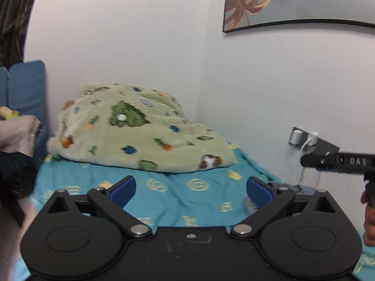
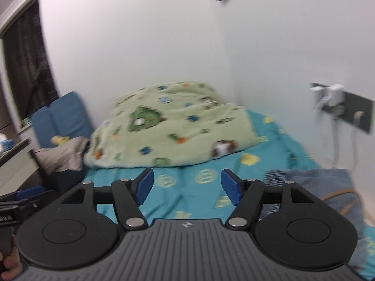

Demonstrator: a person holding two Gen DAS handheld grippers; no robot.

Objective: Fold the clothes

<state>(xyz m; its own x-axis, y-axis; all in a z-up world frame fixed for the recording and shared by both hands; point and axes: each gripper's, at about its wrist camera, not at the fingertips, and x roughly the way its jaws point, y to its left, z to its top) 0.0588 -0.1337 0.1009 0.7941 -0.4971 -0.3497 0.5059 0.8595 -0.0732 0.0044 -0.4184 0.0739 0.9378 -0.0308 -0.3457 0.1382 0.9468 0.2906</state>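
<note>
Fleece blanket [image 1: 140,131] fuzzy, matt; bedsheet [image 1: 187,194] smooth printed cloth; left gripper [image 1: 191,190] matt black plastic, blue textured pads [image 1: 259,190].

We see a bed [image 1: 187,199] covered with a turquoise sheet [image 2: 194,196] printed with pale yellow emblems. At its far end, against the wall, a pale green fleece blanket [image 1: 131,131] with cartoon figures lies heaped on the sheet. At the right side of the bed, near the wall, a blue-grey garment [image 2: 328,192] rests on the sheet, well apart from the blanket.
</note>
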